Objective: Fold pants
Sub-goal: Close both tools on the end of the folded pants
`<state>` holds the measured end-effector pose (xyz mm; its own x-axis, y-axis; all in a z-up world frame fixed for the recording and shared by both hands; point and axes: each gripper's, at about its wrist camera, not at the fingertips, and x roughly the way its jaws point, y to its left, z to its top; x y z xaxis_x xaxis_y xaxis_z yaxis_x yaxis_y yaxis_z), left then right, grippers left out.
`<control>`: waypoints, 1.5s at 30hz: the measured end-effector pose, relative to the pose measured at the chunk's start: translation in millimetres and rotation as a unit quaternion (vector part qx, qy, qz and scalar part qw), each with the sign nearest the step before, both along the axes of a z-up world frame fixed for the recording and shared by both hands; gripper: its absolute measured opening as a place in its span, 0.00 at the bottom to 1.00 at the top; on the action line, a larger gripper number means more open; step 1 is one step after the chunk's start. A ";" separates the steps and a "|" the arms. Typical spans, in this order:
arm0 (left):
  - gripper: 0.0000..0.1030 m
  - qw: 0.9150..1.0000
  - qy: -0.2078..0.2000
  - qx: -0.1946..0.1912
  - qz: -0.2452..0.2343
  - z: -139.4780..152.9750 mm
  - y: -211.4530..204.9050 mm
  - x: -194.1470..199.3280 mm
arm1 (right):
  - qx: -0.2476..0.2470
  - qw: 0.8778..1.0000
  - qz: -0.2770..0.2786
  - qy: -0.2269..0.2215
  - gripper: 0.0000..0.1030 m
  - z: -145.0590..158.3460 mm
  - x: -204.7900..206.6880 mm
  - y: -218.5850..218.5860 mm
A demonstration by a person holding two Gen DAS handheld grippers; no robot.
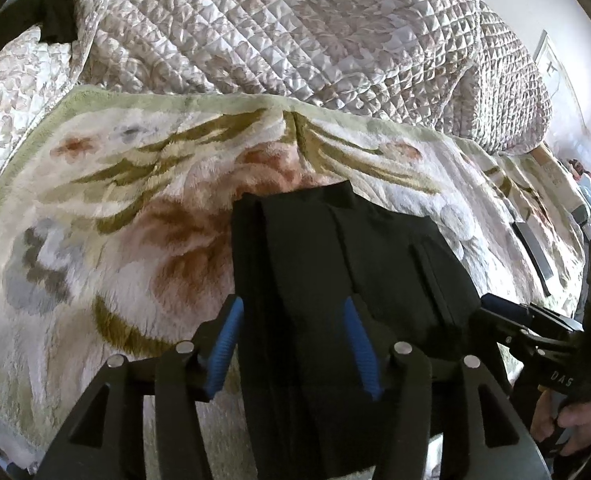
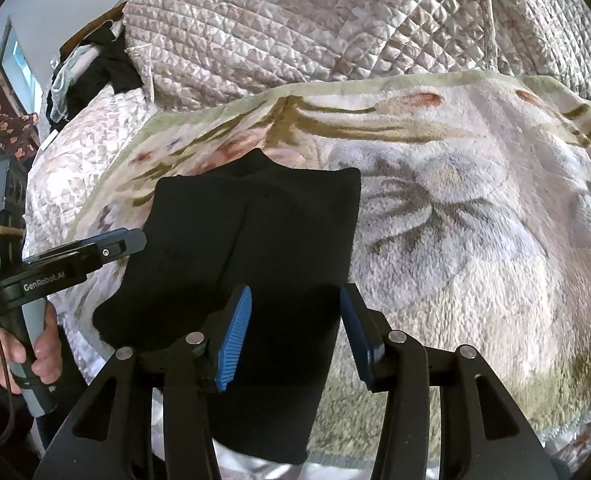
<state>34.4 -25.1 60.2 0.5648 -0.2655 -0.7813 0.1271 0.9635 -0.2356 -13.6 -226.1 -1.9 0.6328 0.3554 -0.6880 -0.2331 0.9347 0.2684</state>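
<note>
Black pants (image 1: 335, 264) lie folded in a long stack on a floral plush blanket (image 1: 115, 208); they also show in the right wrist view (image 2: 263, 240). My left gripper (image 1: 293, 344) is open, its blue pads astride the near end of the pants, just above the cloth. My right gripper (image 2: 295, 332) is open over the pants' near right edge, holding nothing. The right gripper shows at the right edge of the left wrist view (image 1: 535, 328). The left gripper shows at the left of the right wrist view (image 2: 75, 256).
A quilted bedspread (image 1: 275, 28) is heaped behind the blanket (image 2: 475, 208). Dark clothes (image 2: 103, 68) lie at the far left of the bed. A dark flat object (image 1: 533, 250) lies on the blanket to the right. A person (image 2: 7, 128) stands in a doorway.
</note>
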 end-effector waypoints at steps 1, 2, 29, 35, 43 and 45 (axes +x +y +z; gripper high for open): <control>0.55 1.000 0.000 -0.001 0.000 -1.1 0.9 2.1 | 0.000 1.000 -0.001 0.002 0.46 -1.0 2.8 -0.7; 0.55 1.000 0.000 -0.001 0.001 -2.2 1.2 4.8 | 0.002 1.000 -0.001 0.005 0.46 -2.8 6.3 -1.8; 0.74 0.997 0.001 -0.074 -0.007 -34.1 16.0 3.2 | 0.097 0.995 0.017 0.031 0.50 -22.1 19.6 -11.3; 0.61 0.997 -0.006 -0.072 -0.006 -32.1 9.5 9.2 | 0.106 0.994 0.008 0.032 0.44 -23.5 27.3 -9.9; 0.29 0.998 -0.005 -0.063 -0.001 -11.5 6.1 0.5 | 0.117 0.992 -0.006 0.035 0.17 -11.2 21.9 -12.1; 0.26 0.998 -0.011 -0.066 -0.008 -2.4 5.4 -1.3 | 0.114 0.993 -0.001 0.027 0.16 -1.8 19.2 -8.8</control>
<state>33.2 -19.7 57.9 0.5761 -0.3740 -0.7268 0.1484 0.9223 -0.3569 5.6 -234.8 -3.7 0.5976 0.5051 -0.6227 -0.2105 0.8482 0.4860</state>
